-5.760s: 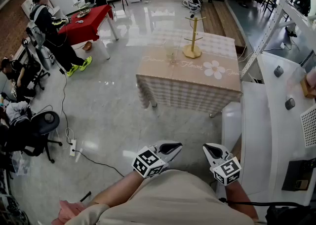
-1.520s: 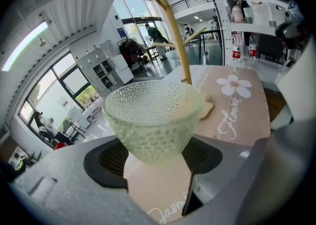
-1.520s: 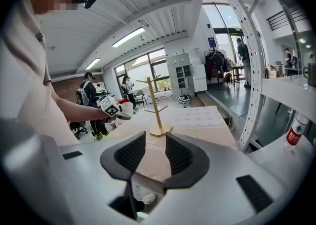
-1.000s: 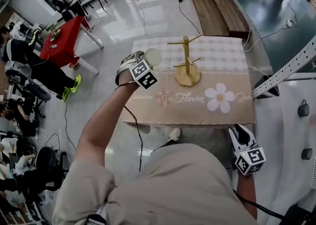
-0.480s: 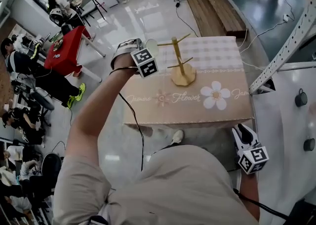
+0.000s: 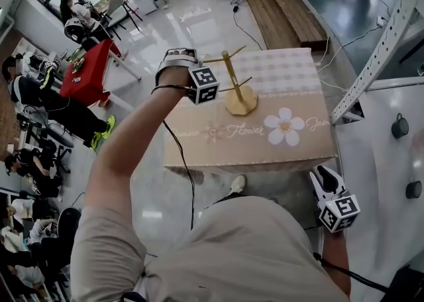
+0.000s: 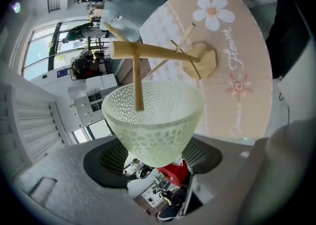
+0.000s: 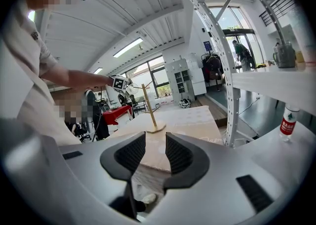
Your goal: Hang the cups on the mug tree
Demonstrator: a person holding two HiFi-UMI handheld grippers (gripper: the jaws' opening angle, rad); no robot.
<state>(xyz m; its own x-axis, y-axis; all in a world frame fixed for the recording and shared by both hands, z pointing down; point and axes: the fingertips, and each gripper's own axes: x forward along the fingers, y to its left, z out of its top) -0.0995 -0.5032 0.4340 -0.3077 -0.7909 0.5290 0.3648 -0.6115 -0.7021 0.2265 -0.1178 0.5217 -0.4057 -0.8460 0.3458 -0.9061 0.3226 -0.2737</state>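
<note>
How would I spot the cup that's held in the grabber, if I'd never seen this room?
Find the table with the flower-print cloth; a wooden mug tree stands on it. Up by the tree's top pegs, the left gripper clamps the cup. It is pale, see-through, cone-shaped and dimpled all over, the one glassy thing among wood and cloth.

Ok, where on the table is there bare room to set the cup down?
The table is bare from the mug tree to the near edge, and right of it. Crowded only around the pegs and cup.

Cup [image 7: 153, 120] hidden behind left gripper [image 6: 189, 62] overhead
</note>
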